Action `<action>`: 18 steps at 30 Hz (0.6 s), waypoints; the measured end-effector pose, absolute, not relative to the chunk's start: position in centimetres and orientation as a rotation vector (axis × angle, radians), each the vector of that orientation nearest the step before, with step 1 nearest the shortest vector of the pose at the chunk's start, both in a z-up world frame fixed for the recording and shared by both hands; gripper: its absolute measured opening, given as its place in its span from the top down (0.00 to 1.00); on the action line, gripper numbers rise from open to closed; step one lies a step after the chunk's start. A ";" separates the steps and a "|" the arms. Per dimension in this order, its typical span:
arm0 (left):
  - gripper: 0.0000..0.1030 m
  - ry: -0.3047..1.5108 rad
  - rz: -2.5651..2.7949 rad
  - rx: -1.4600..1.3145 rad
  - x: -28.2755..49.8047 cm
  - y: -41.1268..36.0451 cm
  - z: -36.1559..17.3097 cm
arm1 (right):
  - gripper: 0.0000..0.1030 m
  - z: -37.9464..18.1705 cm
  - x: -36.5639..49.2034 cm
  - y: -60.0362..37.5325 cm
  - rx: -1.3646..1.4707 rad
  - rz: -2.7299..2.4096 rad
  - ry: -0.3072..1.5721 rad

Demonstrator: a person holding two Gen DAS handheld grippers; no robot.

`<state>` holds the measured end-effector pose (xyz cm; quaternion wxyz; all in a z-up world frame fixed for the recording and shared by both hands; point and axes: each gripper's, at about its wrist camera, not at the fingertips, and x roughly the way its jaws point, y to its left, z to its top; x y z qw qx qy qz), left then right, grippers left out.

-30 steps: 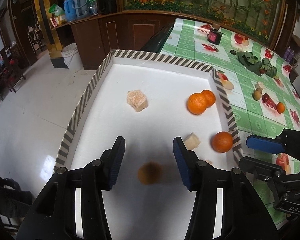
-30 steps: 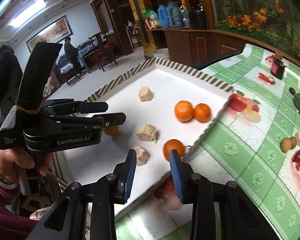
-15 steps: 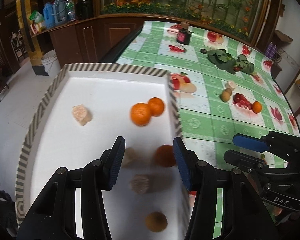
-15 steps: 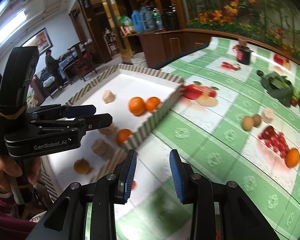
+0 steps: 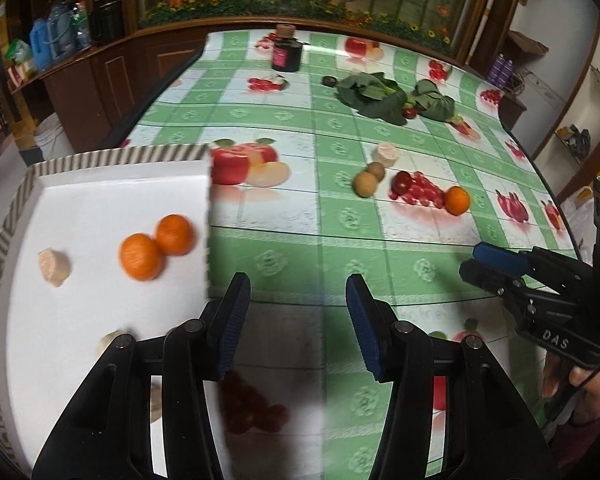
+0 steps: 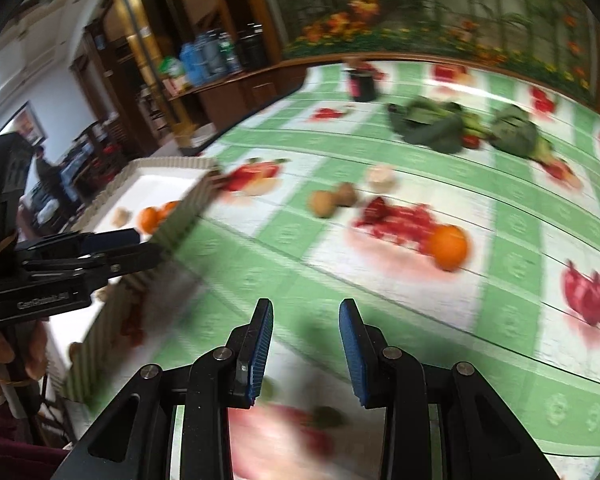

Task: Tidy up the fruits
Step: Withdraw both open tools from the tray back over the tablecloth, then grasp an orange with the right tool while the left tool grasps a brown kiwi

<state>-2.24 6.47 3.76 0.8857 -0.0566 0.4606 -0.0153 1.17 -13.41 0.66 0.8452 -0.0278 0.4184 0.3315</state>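
Both the left gripper (image 5: 298, 316) and right gripper (image 6: 305, 342) are hanging released, nothing between the fingers, over bare worktop (image 5: 300, 256). Tray (image 5: 204, 216) edge lying at nine o'clock; loose orange (image 6: 448, 247) sitting at one o'clock.

Orange fruit (image 5: 457, 200), green-checked tablecloth (image 5: 284, 256), striped tray (image 5: 116, 155)

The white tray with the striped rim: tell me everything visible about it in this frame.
The tray is shallow and rectangular, with a plain white floor and a low wall striped grey and cream. It lies flat at the left end of the green checked tablecloth. Inside, two oranges sit touching near its right wall, with a pale chunk to their left and another pale piece partly hidden behind the left gripper. Neither gripper touches it.
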 end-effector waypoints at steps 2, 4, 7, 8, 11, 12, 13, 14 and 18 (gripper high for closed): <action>0.52 0.973 -0.052 -0.105 -1.3 5.5 3.6 | 0.68 0.5 2.0 -14.9 -0.046 0.662 0.889; 0.52 0.980 -0.064 -0.091 -0.6 4.9 3.4 | 0.67 0.3 2.8 -16.1 -0.044 0.628 0.893; 0.52 1.000 -0.091 -0.093 0.6 4.2 3.2 | 0.65 -0.1 4.2 -17.4 -0.049 0.586 0.906; 0.52 1.006 -0.097 -0.095 1.1 4.0 3.2 | 0.65 -0.2 4.7 -17.7 -0.049 0.575 0.910; 0.52 1.021 -0.109 -0.080 2.4 3.4 3.1 | 0.65 -0.4 6.3 -17.9 -0.060 0.570 0.920; 0.52 1.023 -0.109 -0.073 2.9 3.2 3.0 | 0.65 -0.5 6.9 -17.7 -0.073 0.568 0.923; 0.52 1.027 -0.108 -0.066 3.3 3.0 3.0 | 0.65 -0.5 7.3 -17.4 -0.086 0.564 0.923; 0.52 1.031 -0.107 -0.062 3.7 2.9 2.9 | 0.64 -0.6 7.8 -17.3 -0.099 0.558 0.921; 0.52 1.045 -0.112 -0.054 5.6 2.4 2.3 | 0.63 -1.1 9.5 -16.9 -0.100 0.562 0.923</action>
